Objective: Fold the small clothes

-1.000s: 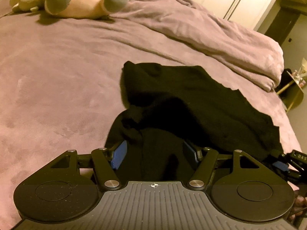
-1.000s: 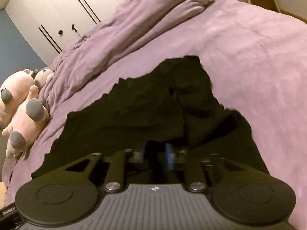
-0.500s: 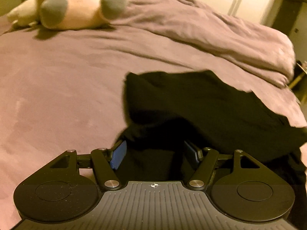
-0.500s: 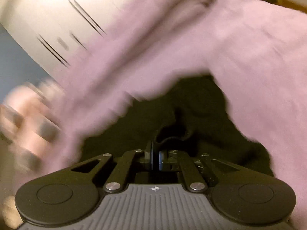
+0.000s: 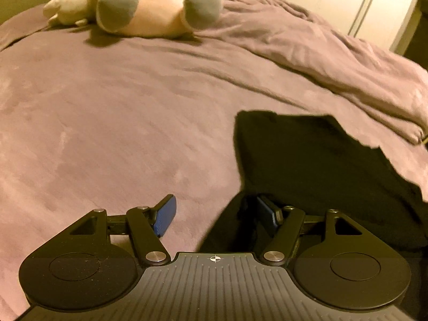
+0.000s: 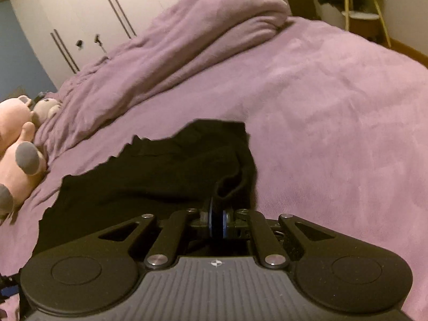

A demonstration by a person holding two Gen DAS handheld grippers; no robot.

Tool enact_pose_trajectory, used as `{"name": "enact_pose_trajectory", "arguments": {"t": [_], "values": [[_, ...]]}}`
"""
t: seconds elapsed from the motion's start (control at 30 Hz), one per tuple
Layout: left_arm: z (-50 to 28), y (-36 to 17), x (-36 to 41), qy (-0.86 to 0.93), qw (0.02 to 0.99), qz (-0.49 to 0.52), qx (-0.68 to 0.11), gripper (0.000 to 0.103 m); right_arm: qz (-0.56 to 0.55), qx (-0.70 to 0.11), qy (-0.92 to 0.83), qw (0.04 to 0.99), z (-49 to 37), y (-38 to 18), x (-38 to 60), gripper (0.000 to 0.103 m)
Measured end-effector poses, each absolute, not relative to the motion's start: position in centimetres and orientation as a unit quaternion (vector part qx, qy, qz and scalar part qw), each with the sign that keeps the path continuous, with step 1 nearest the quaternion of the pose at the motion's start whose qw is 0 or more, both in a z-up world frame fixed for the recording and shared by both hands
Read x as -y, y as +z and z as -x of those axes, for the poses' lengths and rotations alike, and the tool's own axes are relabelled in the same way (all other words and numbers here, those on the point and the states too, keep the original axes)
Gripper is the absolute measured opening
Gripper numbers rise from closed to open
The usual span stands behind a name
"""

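Garment pinched in right tongs

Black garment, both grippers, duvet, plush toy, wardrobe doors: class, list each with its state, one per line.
Black garment: crumpled on the bed, one edge pinched and lifted.
Right gripper: jaws just closed, shut on the garment's edge.
Left gripper: jaws open, pads pressing nothing, one finger over the garment.
Duvet: bunched in a heap along the bed's far side.
Plush toy: lying on the bed.
Wardrobe doors: closed.
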State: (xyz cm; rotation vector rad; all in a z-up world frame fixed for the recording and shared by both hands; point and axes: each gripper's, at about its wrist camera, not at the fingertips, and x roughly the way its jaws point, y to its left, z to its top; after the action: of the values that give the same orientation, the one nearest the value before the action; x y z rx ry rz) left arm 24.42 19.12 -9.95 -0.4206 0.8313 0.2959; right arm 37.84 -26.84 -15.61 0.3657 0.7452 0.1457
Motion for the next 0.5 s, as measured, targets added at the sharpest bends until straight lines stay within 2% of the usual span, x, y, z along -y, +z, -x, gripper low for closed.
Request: {"name": "enact_pose_trajectory", "arguments": {"t": [0.23, 0.3, 0.5], "values": [[-24.0, -7.5, -18.2, 0.145, 0.905, 0.191, -0.352, 0.074, -0.113, -0.286, -0.035, 0.951, -36.2, -12.9, 27.7, 0.021], [-25.0, -7.1, -16.8, 0.114, 0.912, 0.181, -0.35, 0.077, -0.108, -0.272, -0.005, 0.956, -36.2, -11.9, 27.1, 0.023], [-29.9, -9.1, -11.8, 0.057, 0.903, 0.166, -0.393, 0.077, -0.048, -0.321, 0.16, 0.932, -37.6, -11.9, 18.6, 0.023]]}}
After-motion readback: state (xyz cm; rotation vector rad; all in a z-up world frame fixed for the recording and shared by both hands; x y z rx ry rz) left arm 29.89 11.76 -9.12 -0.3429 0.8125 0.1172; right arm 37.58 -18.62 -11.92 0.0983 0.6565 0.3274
